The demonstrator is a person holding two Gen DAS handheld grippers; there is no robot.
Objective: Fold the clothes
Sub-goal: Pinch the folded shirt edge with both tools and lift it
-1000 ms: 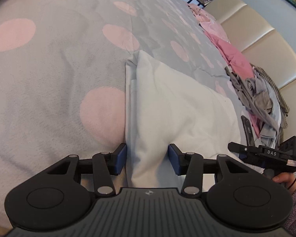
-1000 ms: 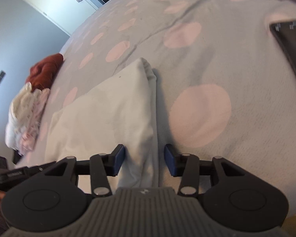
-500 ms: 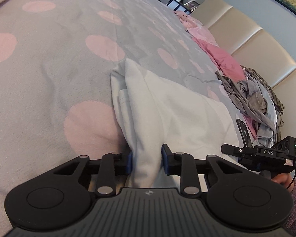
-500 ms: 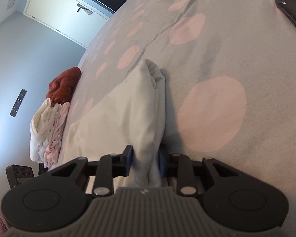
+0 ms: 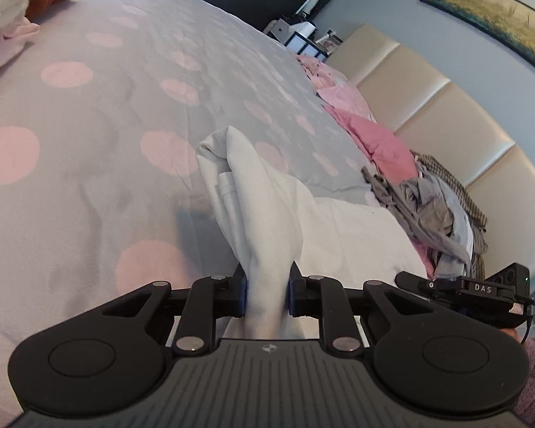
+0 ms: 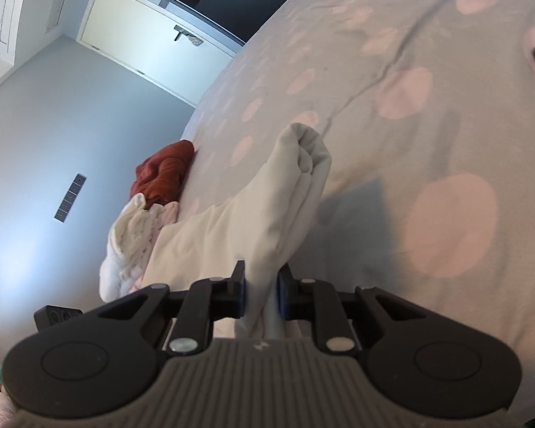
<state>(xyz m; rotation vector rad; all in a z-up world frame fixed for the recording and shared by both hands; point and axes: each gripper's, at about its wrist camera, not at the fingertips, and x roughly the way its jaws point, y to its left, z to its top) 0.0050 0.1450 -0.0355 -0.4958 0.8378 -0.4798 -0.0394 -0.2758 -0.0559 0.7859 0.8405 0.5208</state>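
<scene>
The white garment (image 5: 267,221) lies on the bed (image 5: 89,164), its two near corners now pulled up off the dotted cover, where a second ago it lay flat. My left tongs (image 5: 267,294) have just been closing and now pinch one bunched corner between their blue pads. My right tongs (image 6: 262,294) have done the same on the other corner (image 6: 296,192), which stands up in a folded ridge. Both corners cast new shadows on the cover. The pile of grey clothes (image 5: 435,210) sits near the headboard as before.
</scene>
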